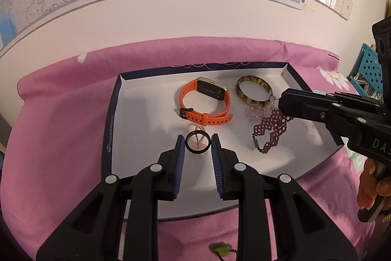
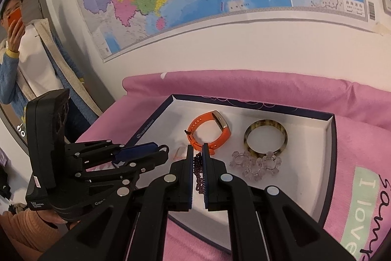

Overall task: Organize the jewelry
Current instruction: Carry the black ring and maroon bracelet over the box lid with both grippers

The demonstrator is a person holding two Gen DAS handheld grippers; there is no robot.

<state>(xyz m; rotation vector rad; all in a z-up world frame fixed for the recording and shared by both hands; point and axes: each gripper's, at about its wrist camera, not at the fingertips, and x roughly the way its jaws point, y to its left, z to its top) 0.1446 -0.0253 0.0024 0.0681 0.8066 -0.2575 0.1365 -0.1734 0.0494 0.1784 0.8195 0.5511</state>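
My left gripper is shut on a black ring, pinched upright between its blue pads above the white tray. A thin pale pink bead bracelet lies beneath the ring. My right gripper is shut and hovers over the tray's right half. A purple woven bead bracelet lies under it and shows through the slit between its fingers. I cannot tell whether it touches them. An orange fitness band, a tortoiseshell bangle and a clear bead bracelet also lie in the tray.
The tray sits on a pink cloth against a white wall with a map. A green pendant on a cord lies on the cloth near me. A blue perforated basket stands at the right. A person with an orange phone stands at the left.
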